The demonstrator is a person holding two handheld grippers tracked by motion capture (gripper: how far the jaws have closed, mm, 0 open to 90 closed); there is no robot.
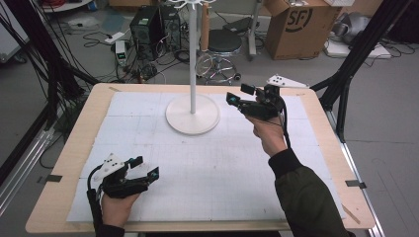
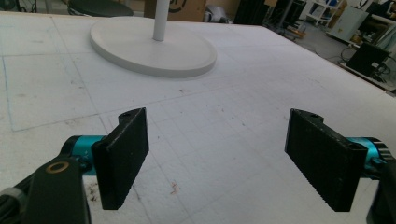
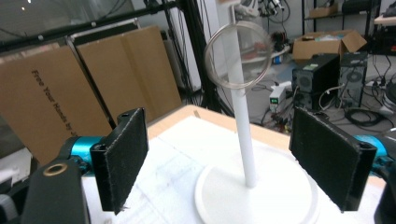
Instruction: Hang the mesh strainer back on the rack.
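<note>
Each hand carries a black gripper: the left gripper and right gripper both have rectangular black jaws with finely ribbed faces on turquoise metal mounts. A pale grey three-cornered plate with dark dots tops each. Black cables trail back. The right arm wears a dark olive sleeve with a black knit cuff.

A lab or workshop: computer towers, loose cables, cardboard boxes, black frame struts, bare grey floor.

Your left gripper: low, near you, jaws spread wide, nothing held. Your right gripper: raised, forearm extended forward, jaws spread, nothing held.
</note>
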